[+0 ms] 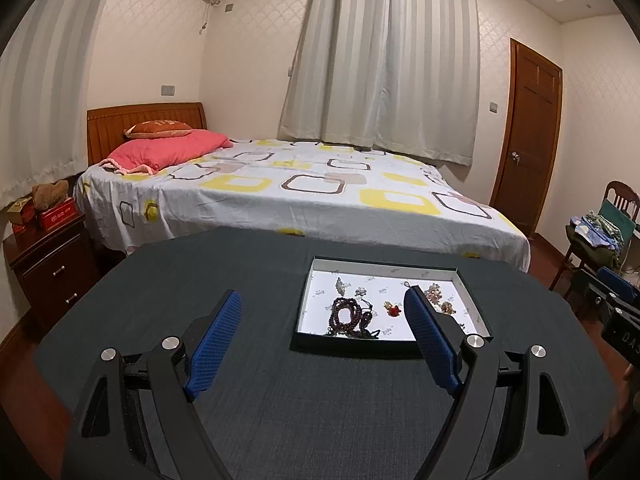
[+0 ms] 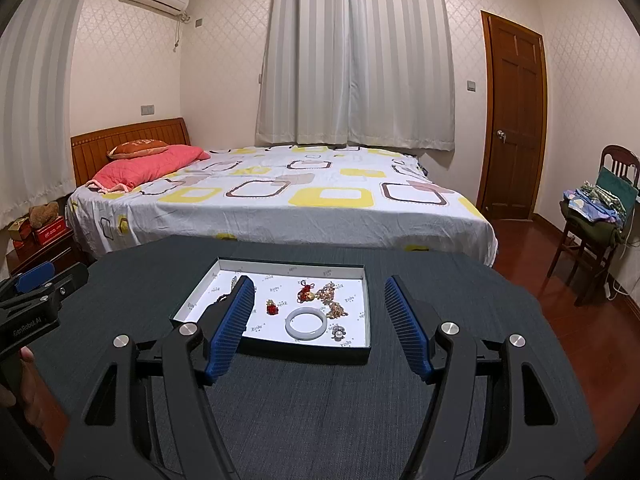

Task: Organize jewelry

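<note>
L gripper [image 1: 323, 312] is held w/ fingers spread wide, nothing gripped, above the table [image 1: 200, 280] just short of the tray [image 1: 384, 266]. All jewelry lies inside the tray: beads [image 1: 348, 316] at left, red charm [image 2: 272, 307] mid, bangle [image 2: 306, 323] and pearl ring [image 2: 339, 333] at right. R gripper [image 2: 320, 300] is likewise released, empty, apart from the tray. Next pick is prob. best made one piece at a time; the bangle should be taken across its rim, approached from above so neighbours aren't dragged.
</note>
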`<state>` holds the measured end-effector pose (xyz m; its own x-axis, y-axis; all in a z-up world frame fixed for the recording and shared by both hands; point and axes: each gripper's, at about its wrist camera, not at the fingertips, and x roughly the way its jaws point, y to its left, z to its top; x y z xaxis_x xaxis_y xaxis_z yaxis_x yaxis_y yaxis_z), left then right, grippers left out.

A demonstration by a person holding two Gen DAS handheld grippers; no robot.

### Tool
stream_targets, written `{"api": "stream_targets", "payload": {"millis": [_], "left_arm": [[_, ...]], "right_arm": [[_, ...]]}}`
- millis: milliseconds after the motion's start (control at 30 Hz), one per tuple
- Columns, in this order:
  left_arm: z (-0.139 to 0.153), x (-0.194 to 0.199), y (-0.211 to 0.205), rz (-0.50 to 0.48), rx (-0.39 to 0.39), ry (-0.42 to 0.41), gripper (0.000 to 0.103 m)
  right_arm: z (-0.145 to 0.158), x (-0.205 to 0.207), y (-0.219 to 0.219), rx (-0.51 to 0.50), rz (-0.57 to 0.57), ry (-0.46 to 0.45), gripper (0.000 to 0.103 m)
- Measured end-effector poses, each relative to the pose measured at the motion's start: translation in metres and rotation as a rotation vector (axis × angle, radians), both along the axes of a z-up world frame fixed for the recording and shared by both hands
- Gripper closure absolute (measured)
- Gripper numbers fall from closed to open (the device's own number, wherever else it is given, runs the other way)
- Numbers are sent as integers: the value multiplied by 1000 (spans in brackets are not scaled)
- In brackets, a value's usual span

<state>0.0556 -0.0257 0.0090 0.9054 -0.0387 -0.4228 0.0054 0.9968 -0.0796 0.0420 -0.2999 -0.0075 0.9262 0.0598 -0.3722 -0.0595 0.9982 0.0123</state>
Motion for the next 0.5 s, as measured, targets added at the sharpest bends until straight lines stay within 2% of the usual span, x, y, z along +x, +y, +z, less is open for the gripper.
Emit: {"api": "stream_targets", "payload": {"millis": [500], "left_arm": [[-1,-1,-5,4,14,6,22]], "right_arm": [[-1,0,0,2,0,1,37]]}}
